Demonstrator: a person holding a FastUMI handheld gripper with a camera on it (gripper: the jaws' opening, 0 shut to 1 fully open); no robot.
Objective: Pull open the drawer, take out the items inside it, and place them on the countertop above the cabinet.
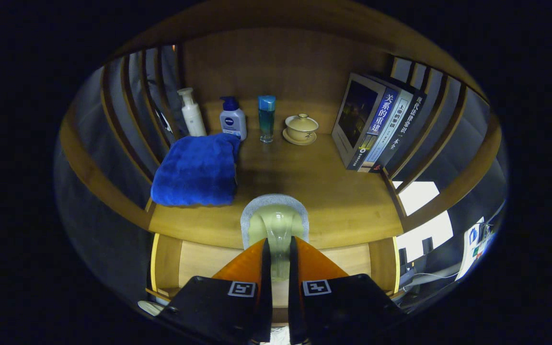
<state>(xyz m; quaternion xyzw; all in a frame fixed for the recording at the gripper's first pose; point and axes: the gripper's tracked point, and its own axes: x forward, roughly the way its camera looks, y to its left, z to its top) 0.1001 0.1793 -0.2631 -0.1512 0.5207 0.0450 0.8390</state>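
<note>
The claw (276, 249) is clenched on a pale green object (276, 225) with a whitish rim, both fingers pressing on its narrow lower part; what the object is cannot be told. It is held just above the front edge of the countertop (333, 191). Below the fingers, the drawer (199, 261) stands pulled open, its pale bottom showing to either side of them.

Ahead and to the left of the claw, a folded blue towel (195, 170) lies on the countertop. Beyond it, along the back panel, stand a white pump bottle (192, 112), a second pump bottle with a blue cap (232, 119) touching the towel's far corner, and a blue-capped clear bottle (266, 119). Just right of that sits a lidded cup (301, 128) on a saucer. Ahead and to the right, several books (376, 122) lean against the slatted side.
</note>
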